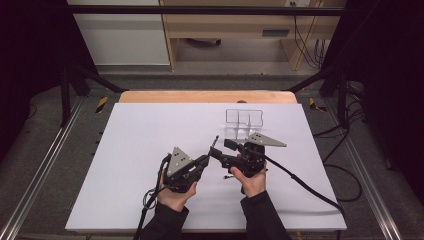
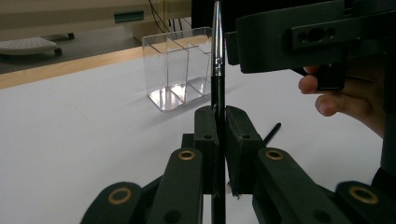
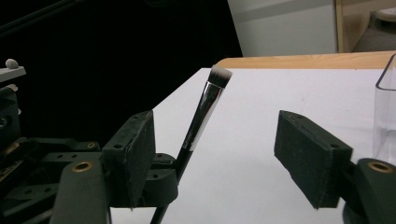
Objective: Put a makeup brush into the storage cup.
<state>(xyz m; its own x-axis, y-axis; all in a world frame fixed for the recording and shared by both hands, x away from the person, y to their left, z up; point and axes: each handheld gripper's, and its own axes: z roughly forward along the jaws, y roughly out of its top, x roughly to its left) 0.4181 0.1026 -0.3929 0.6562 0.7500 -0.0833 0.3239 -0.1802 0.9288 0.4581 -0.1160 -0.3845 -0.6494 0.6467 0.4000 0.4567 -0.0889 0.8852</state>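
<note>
White table (image 1: 125, 165): left claw (image 2: 217, 126) grips unlabelled makeup brush (image 2: 217, 42).

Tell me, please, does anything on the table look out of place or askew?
One small dark item lies loose on the white table beside the right hand. Otherwise nothing stands out: the clear organizer stands upright.

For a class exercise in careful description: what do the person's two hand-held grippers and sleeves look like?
Each hand-held gripper, left and right, is black, with two thick rectangular jaw pads, brass-coloured rivets on the jaw links and a grey three-cornered plate dotted with small holes on top. A black cable trails from the right one. The sleeves are black.
</note>
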